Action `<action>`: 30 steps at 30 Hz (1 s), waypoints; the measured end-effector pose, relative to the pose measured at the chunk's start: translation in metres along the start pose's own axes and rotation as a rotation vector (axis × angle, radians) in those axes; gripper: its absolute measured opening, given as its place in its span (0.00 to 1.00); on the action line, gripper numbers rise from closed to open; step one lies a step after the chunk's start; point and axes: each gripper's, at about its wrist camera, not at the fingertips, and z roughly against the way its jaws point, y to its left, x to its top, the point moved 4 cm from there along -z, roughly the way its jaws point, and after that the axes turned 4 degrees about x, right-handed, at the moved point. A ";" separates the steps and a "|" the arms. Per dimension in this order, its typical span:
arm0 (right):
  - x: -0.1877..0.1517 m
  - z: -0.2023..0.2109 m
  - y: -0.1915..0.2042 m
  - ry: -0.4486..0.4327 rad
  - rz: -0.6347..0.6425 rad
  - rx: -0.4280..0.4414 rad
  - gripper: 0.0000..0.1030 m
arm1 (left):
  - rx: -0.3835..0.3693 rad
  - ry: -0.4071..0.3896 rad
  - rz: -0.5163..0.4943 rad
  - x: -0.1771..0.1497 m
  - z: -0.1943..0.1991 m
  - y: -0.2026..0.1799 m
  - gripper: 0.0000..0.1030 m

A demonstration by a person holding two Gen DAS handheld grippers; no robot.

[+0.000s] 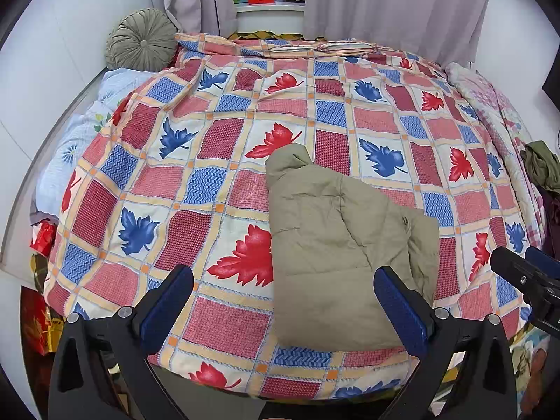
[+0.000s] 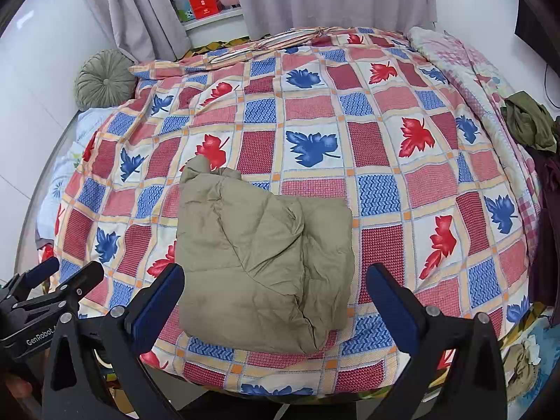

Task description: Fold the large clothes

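A khaki padded jacket [image 1: 336,241] lies folded into a compact bundle near the front edge of the bed; it also shows in the right wrist view [image 2: 262,255]. My left gripper [image 1: 283,290] is open and empty, held above the bed's front edge, with the jacket just ahead between its blue-padded fingers. My right gripper [image 2: 276,290] is open and empty, also hovering over the jacket's near edge. The right gripper shows at the right edge of the left wrist view [image 1: 528,273]; the left gripper shows at the left edge of the right wrist view [image 2: 52,280].
The bed carries a checked quilt [image 1: 245,147] with red and blue leaves. A round green cushion [image 1: 141,40] sits at the far left corner. A pile of dark green and maroon clothes [image 2: 528,122] lies at the bed's right side. Curtains [image 1: 385,0] hang behind.
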 end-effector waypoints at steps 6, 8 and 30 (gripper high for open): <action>0.001 0.000 0.000 0.000 0.003 0.001 1.00 | 0.000 0.000 0.001 0.000 0.000 0.000 1.00; 0.001 0.000 0.000 0.001 0.003 0.001 1.00 | 0.000 0.001 0.001 0.000 0.000 0.000 1.00; 0.000 0.000 0.001 0.000 0.002 0.000 1.00 | 0.001 0.002 0.001 -0.001 0.001 0.000 1.00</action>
